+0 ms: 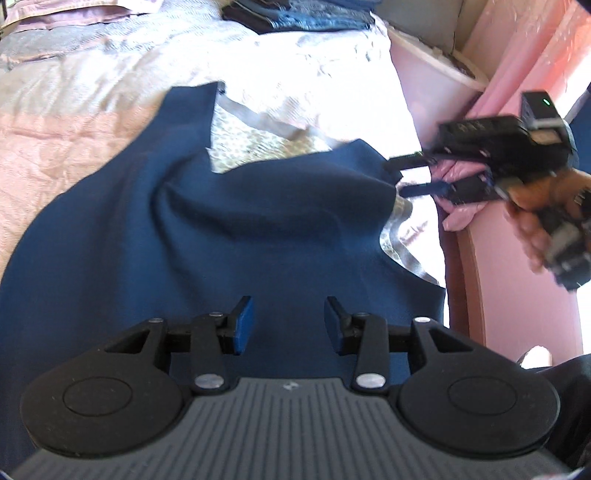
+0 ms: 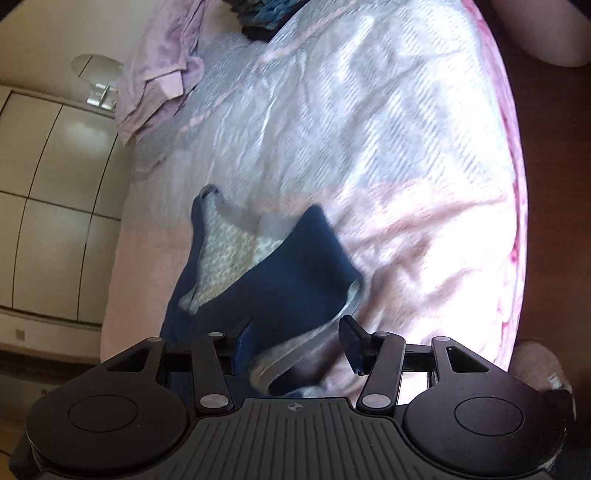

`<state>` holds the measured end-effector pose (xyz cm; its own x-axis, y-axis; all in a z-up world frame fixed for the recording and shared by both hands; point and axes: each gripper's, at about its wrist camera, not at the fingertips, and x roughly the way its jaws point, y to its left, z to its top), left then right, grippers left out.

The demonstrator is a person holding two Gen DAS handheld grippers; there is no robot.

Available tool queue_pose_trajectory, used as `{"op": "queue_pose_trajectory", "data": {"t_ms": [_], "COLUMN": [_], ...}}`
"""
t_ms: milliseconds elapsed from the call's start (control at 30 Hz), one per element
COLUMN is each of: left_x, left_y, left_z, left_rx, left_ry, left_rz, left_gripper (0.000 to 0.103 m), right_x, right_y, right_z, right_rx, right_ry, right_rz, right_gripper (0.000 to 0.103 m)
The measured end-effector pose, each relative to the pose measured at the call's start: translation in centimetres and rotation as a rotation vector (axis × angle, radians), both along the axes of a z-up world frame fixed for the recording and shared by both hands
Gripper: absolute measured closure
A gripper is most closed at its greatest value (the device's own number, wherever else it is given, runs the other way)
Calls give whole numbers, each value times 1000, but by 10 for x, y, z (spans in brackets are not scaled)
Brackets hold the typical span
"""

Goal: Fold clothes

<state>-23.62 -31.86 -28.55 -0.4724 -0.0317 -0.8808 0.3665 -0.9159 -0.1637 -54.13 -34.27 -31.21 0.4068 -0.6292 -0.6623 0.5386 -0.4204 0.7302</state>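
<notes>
The garment [image 1: 229, 229], a dark blue sleeveless piece with a pale dotted lining, is spread on the bed [image 1: 74, 140]. All places here are given from the garment. Its long axis is seen to run from the left gripper [image 1: 288, 321] away toward the neck opening, where the lining [image 1: 251, 144] is exposed between two shoulder straps.

The left gripper is held over the near, broad part of the garment, jaws wide apart, nothing between them. The cloth lies directly ahead of and under those jaws.

The right gripper [image 1: 400, 175] is seen at the garment's right edge, beside the right shoulder strap. In the right wrist view [image 2: 295, 343] its jaws stand wide, and the grey-bound armhole edge [image 2: 288, 354] lies between them, though whether cloth is touched cannot be told. The right gripper is judged the nearer to an edge that can be gripped; the left has only flat cloth beneath it.

The garment is not lying flat: a soft ridge runs across its middle, and the right shoulder is turned over so the lining shows. A dark stack of clothes [image 1: 295, 14] is seen well beyond the neck end, and a lilac cloth [image 2: 162, 66] beyond that.
</notes>
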Motion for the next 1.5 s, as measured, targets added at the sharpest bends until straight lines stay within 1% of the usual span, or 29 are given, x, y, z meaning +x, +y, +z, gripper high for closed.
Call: {"op": "queue_pose_trajectory", "data": {"t_ms": [33, 100, 133, 167, 267, 300, 367, 433, 500, 533, 633, 700, 733, 833, 900, 933, 967, 1000, 1033, 1100, 1133, 1200, 1267, 1300, 1333, 1400, 1433, 1467, 1500], "left_x": [-4, -12, -15, -19, -30, -35, -45, -53, -58, -57, -54, -51, -50, -61, -73, -80, -88, -99, -111, -135, -147, -166, -179, -184, -185, -187, -188, -187, -185], "left_y": [2, 6, 7, 9, 11, 12, 14, 17, 21, 21, 21, 8, 1, -42, -75, -93, -110, -129, -148, -180, -191, -211, -221, -225, -225, -224, -224, -222, -221], "left_z": [-2, -5, -5, -5, 1, 1, -3, -8, -10, -6, 6, 16, 21, 26, 29, 26, 24, 18, 13, -6, -17, -42, -63, -72, -73, -74, -74, -70, -62], "left_rx": [2, -5, -11, -15, -16, -11, -6, -1, 10, 9, 4, -27, -42, -118, -183, -208, -232, -249, -266, -274, -265, -207, -134, -92, -70, -27, -6, -20, -48], "left_ry": [-7, -23, -29, -32, -8, -2, -2, -10, -19, -10, 16, 45, 59, 54, 48, 43, 39, 30, 21, 10, 7, -9, -26, -31, -29, -26, -24, -27, -17], "left_rz": [0, -2, -9, -15, -24, -30, -42, -51, -58, -54, -44, -20, -8, -10, -22, -27, -33, -45, -58, -87, -103, -130, -142, -147, -153, -166, -172, -180, -171], "left_gripper": [67, 67, 67, 67, 67, 66, 66, 66, 66, 66, 66, 66, 66, 66, 65, 64, 64, 64, 64, 64, 64, 64, 64, 66, 67, 89, 90, 101, 103], "right_x": [-6, -12, -14, -17, -28, -44, -70, -72, -65, -64, -71, -76, -73, -66, -61, -58, -55, -53, -50, -45, -43, -36, -36, -37, -39, -43, -46, -48, -48], "right_y": [-6, -21, -29, -37, -59, -64, -83, -103, -118, -120, -111, -107, -107, -107, -108, -108, -108, -108, -108, -109, -109, -117, -122, -122, -122, -120, -120, -120, -122], "right_z": [-5, -5, -6, -6, -4, 10, 32, 36, 21, 12, 0, 4, 5, 9, 11, 12, 13, 14, 15, 17, 17, 8, -3, -8, -11, -16, -18, -19, -20], "right_rx": [-5, -6, -7, -8, -17, -51, -110, -135, -93, -55, 32, 38, 28, -2, -22, -32, -42, -52, -62, -83, -92, -106, -107, -106, -106, -108, -108, -103, -83], "right_ry": [13, 25, 31, 38, 62, 96, 157, 233, 233, 248, 258, 262, 268, 287, 300, 306, 312, 318, 325, 337, 344, 360, 348, 334, 321, 293, 276, 259, 241], "right_rz": [-2, 39, 60, 80, 134, 120, 133, 227, 296, 297, 232, 211, 230, 286, 323, 342, 361, 380, 398, 436, 454, 487, 486, 476, 466, 444, 436, 434, 448], "right_gripper": [50, 50, 62, 102, 102, 102, 102, 102, 102, 102, 101, 101, 100, 99, 94, 83, 63, 55, 52, 52, 52, 52, 52, 52, 53, 53, 53, 54, 63]}}
